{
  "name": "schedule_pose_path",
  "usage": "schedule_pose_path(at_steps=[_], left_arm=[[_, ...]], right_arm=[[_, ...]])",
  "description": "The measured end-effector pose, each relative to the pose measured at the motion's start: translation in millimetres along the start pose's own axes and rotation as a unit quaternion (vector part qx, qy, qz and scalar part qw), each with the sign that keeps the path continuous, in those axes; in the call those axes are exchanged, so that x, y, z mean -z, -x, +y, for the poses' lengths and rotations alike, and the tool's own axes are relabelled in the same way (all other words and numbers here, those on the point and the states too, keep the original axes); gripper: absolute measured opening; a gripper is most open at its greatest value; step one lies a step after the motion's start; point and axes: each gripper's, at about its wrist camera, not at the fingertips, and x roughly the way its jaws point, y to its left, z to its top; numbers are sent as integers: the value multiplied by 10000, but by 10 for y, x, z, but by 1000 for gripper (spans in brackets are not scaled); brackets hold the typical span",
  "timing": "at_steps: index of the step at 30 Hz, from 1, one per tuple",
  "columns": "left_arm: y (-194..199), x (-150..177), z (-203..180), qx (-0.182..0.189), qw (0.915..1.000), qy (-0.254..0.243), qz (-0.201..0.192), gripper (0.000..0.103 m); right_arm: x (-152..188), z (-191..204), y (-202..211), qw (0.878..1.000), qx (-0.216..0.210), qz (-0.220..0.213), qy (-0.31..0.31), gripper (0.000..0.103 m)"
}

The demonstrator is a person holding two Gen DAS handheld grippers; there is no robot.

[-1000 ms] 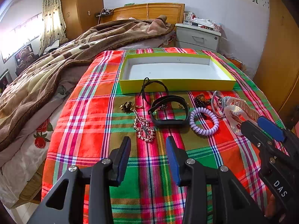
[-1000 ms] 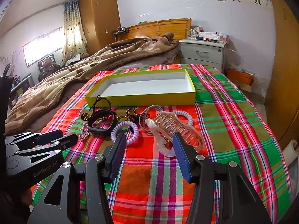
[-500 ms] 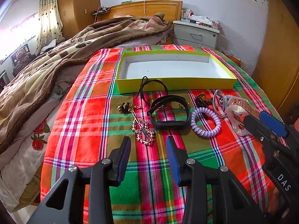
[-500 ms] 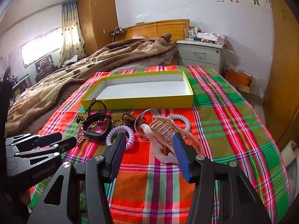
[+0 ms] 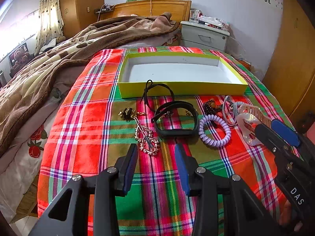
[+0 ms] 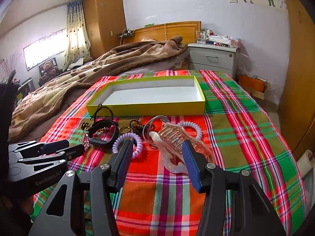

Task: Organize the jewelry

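Plaid bedspread (image 5: pixel 84 129) under scattered jewelry — left gripper (image 5: pixel 155 157), marked "GenRobot.AI", and right gripper (image 6: pixel 157 153), marked "DAS", both spread, empty.

Your room: plaid-covered bed (image 5: pixel 78 137), far wooden headboard (image 5: pixel 149 7), grey nightstand (image 6: pixel 212 59) right, wardrobe (image 6: pixel 104 19) and bright curtained window (image 6: pixel 45 47) left.

Between you and the yellow-green box (image 5: pixel 182 90) a row of jewellery bars the plaid cloth (image 5: pixel 82 129): gold chain (image 5: pixel 146 139), black band (image 5: pixel 175 121), lilac spiral tie (image 5: pixel 214 130) and clear hair claw (image 6: pixel 177 143), all close together, with a black cord (image 5: pixel 155 90) touching the box's near wall. Your open left gripper (image 5: pixel 155 155) has bare cloth beneath it and to its left. The box's inside and the cloth right of the claw are free.
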Motion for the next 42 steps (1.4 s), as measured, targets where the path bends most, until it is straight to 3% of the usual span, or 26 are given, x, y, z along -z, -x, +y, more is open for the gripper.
schedule_pose_path(at_steps=[30,33,35,42], left_arm=[[-64,-80,29,-1,9999,27,113,41],[-86,-130,45,130,9998,51,130,41],[-117,-172,79,434,9988,138,196,41],[-249,-361,152,892,9949,268,391,43]], right_arm=[[-80,-61,-21,10000,15,-7,21,53],[-124,-137,-12,10000,30,-44,-11,53],[-157,-220,-15,10000,16,-32,-57,53],[-210,-448,-168,9989,-240,407,-38,53]])
